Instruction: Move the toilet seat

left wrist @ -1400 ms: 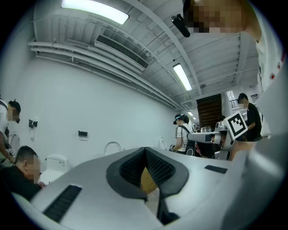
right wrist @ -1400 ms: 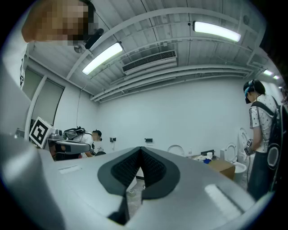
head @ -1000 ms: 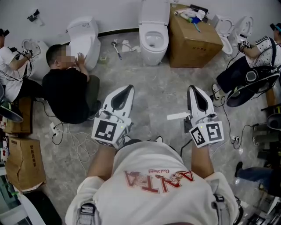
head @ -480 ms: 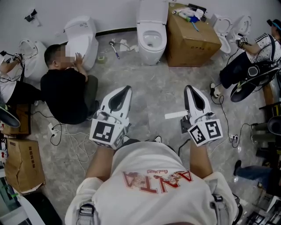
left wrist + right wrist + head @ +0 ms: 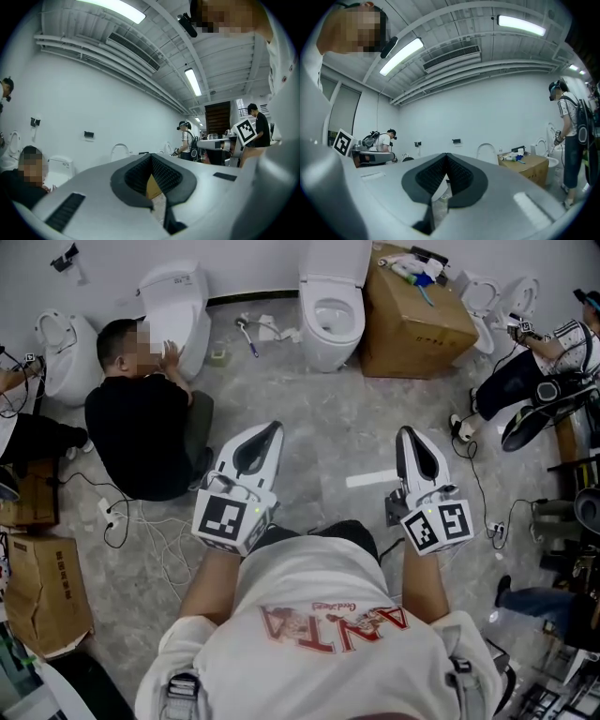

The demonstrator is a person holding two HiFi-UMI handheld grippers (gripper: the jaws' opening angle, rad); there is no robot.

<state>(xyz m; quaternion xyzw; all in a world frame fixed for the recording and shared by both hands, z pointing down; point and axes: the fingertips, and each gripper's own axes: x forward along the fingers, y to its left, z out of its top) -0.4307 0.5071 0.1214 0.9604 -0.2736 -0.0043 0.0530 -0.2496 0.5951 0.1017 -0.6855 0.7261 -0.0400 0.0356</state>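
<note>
A white toilet (image 5: 330, 320) stands against the far wall, its bowl open and its seat (image 5: 487, 149) raised as a white arc in front of the tank. The same arc (image 5: 121, 149) shows in the left gripper view. My left gripper (image 5: 265, 432) and right gripper (image 5: 411, 434) are held side by side over the grey floor, well short of the toilet and pointing toward it. Both are shut with nothing between the pads: the left gripper (image 5: 151, 158) and the right gripper (image 5: 446, 157) each show their ribbed pads meeting at the tip.
A cardboard box (image 5: 417, 320) with bottles on top stands right of the toilet. A person in black (image 5: 141, 432) crouches at a second toilet (image 5: 178, 306) on the left. Another person (image 5: 544, 371) sits at the right by more toilets (image 5: 487, 296). Cables (image 5: 141, 521) trail over the floor at the left.
The head view has shifted a little, and dark trousers now show below the grippers. Both grippers stay shut and about where they were.
</note>
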